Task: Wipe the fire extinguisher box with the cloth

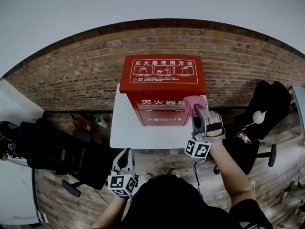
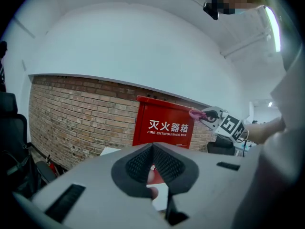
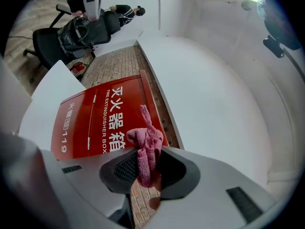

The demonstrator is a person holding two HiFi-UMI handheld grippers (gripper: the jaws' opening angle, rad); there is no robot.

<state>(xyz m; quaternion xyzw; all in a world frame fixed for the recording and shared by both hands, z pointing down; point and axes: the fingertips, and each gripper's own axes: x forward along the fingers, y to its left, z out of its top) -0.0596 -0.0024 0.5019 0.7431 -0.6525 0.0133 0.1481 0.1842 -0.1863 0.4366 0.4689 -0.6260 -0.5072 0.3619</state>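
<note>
The right gripper (image 3: 147, 162) is clamped on a bunched pink cloth (image 3: 145, 142), pinched at its middle so that a wad and one thin tail stick out past the jaw tips. Just ahead of those tips stands the red fire extinguisher box (image 3: 95, 118). The cloth is up at the right end of the lettered front, close under the lid. The views do not settle whether it is already touching the metal.

To wipe well, the wad should probably be the only part that meets the box. Little fabric shows beyond the tips, so a steep approach risks scraping the paint with the hard jaws. Tilting the gripper so the cloth leads seems wise, followed by even, overlapping strokes across the front towards the far left edge. The sloping lid above can follow. The grip must stay firm, since dragging could tug the fabric out.

The left gripper (image 1: 125, 160) hangs low and close to the person's body, well short of the box, its jaw tips drawn together on nothing. It could steady the box from its side if a stroke pushes it.

Under the box is a small white table (image 1: 125, 128). A brick wall (image 1: 71, 75) rises beyond it, so hard pushing may slide the box backwards.
</note>
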